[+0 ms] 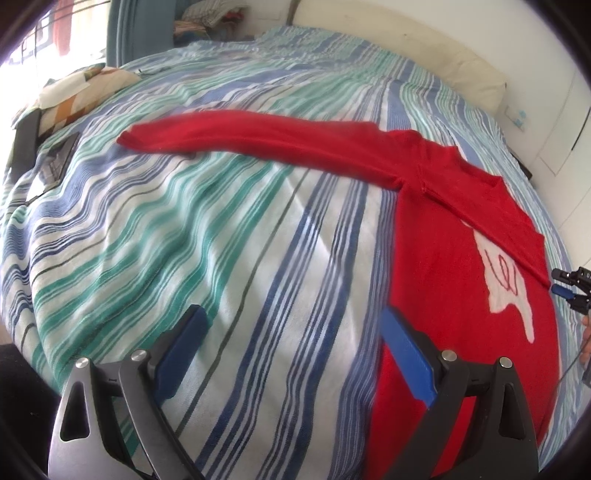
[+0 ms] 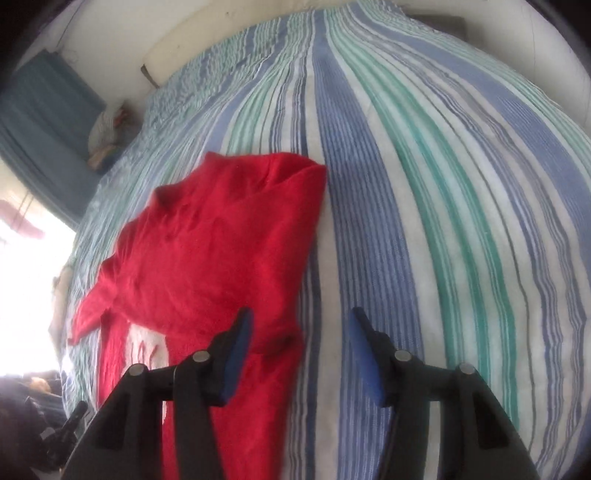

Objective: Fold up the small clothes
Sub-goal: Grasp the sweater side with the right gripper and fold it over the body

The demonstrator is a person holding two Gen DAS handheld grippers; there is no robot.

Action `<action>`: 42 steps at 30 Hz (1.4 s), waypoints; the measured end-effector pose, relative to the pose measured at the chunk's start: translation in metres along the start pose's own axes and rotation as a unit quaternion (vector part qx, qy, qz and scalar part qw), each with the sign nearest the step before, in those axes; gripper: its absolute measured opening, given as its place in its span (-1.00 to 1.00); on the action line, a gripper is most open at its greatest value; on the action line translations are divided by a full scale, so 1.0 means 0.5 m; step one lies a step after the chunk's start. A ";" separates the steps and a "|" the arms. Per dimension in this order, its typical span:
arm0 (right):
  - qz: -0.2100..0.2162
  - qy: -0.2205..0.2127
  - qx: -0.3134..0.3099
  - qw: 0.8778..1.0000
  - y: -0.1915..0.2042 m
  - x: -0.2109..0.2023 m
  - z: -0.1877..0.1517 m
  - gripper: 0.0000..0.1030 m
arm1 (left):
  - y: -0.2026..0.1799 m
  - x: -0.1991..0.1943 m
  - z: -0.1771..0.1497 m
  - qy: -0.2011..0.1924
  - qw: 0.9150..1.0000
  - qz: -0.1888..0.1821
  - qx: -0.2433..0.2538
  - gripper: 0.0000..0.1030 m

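A small red sweater (image 1: 461,258) with a white print lies flat on the striped bedspread (image 1: 221,240). One long sleeve (image 1: 240,136) stretches out to the left across the bed. The other side is folded over the body, partly covering the print. My left gripper (image 1: 291,332) is open and empty, just above the bed at the sweater's left edge. My right gripper (image 2: 301,332) is open and empty, over the sweater's (image 2: 207,251) right edge. The right gripper also shows at the right rim of the left wrist view (image 1: 569,288).
A patterned pillow (image 1: 81,92) and a dark flat object (image 1: 55,158) lie at the bed's far left. A pile of clothes (image 1: 210,18) sits beyond the bed near a blue curtain (image 2: 40,122). A white wall borders the far side.
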State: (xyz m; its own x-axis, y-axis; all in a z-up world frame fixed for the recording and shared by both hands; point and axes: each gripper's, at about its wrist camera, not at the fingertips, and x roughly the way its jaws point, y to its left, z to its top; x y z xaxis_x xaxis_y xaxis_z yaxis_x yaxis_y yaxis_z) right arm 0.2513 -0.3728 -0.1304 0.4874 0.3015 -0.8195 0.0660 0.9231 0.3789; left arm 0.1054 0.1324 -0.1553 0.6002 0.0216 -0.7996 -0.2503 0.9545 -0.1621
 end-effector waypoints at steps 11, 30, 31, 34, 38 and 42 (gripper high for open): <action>-0.061 0.040 -0.032 0.997 -0.001 0.058 -0.023 -0.67 | 0.001 0.006 -0.006 0.008 1.000 0.006 0.009 0.86; -0.078 -0.008 0.007 0.997 0.013 0.091 0.142 -0.36 | -0.011 0.025 -0.012 0.021 0.999 0.024 0.021 0.86; -0.055 -0.011 0.001 0.998 0.022 0.071 0.133 -0.36 | -0.011 0.027 -0.011 0.022 0.999 0.023 0.019 0.86; 0.046 0.011 -0.011 0.999 0.045 0.032 0.086 -0.36 | -0.012 0.030 -0.011 0.025 0.999 0.025 0.022 0.86; -0.002 0.074 -0.013 0.997 0.030 0.075 0.001 -0.40 | -0.010 0.028 -0.016 0.026 0.999 0.027 0.026 0.86; -0.032 0.008 0.006 0.999 0.020 0.004 -0.040 -0.43 | -0.009 0.020 -0.020 0.024 0.999 0.025 0.028 0.86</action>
State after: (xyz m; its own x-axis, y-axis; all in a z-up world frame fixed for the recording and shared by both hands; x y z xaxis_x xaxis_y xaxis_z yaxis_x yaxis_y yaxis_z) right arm 0.2356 -0.3584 -0.1366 0.4677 0.2467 -0.8488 0.1071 0.9374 0.3315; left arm 0.1047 0.1250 -0.1683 0.5513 0.0565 -0.8324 -0.2351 0.9678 -0.0900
